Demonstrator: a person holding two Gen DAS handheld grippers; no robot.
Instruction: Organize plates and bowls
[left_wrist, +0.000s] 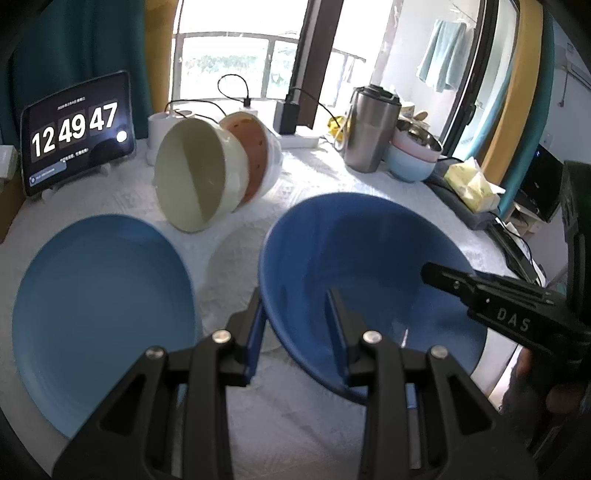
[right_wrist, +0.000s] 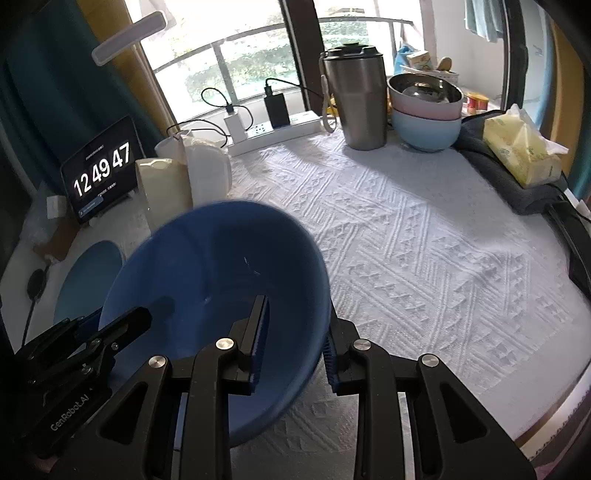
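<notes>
Both my fingers pinch the blue bowl (left_wrist: 354, 266) by opposite rim walls, left gripper (left_wrist: 297, 332) and right gripper (right_wrist: 293, 343) narrowly closed, bowl centre-frame, tilted above the surface (right_wrist: 424, 240); level it, then lower onto the blue plate (left_wrist: 99, 306) at lower left.

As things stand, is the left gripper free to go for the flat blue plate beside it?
Probably not yet: the left gripper is clamped on the blue bowl's rim, which the right gripper also holds. The blue plate lies uncovered beside it.
</notes>
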